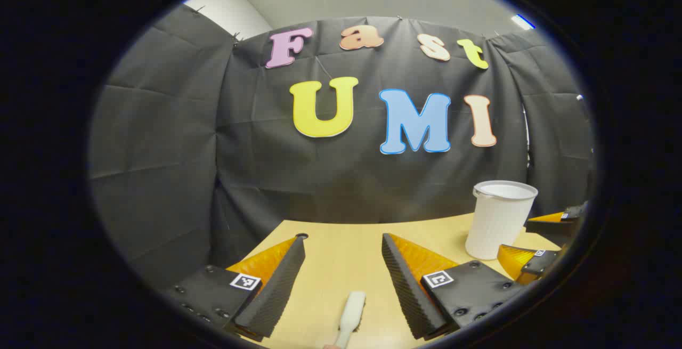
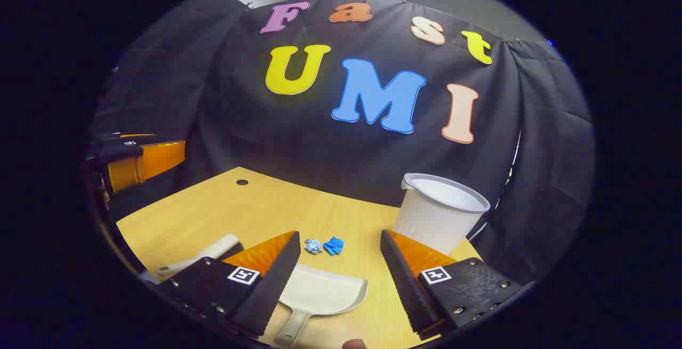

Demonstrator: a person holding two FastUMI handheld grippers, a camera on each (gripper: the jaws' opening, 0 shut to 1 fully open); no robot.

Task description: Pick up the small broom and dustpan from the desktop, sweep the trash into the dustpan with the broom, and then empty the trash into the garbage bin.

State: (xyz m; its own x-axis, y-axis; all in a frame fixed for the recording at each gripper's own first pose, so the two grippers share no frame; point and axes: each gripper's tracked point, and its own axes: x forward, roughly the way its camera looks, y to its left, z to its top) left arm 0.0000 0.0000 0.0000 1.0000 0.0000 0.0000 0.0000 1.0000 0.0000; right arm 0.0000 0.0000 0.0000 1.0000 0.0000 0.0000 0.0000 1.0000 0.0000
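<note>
One desk [image 2: 224, 205], light wood, with one small round hole [image 2: 242, 182] near far edge. One white bin [image 2: 439, 213] standing on it. One pale dustpan [image 2: 319, 295] lying flat. One pale broom handle [image 2: 200, 256] beside it. Two crumpled scraps of trash: one grey-white [image 2: 313, 245], one blue [image 2: 334, 245], just beside each other. Two grippers: right one [image 2: 341, 279] near, left one [image 2: 138, 160] farther off.

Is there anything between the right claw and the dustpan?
Nothing visible. The dustpan lies on the desk right under the open right claw, its handle toward the camera; the paper scraps sit beyond it.
</note>
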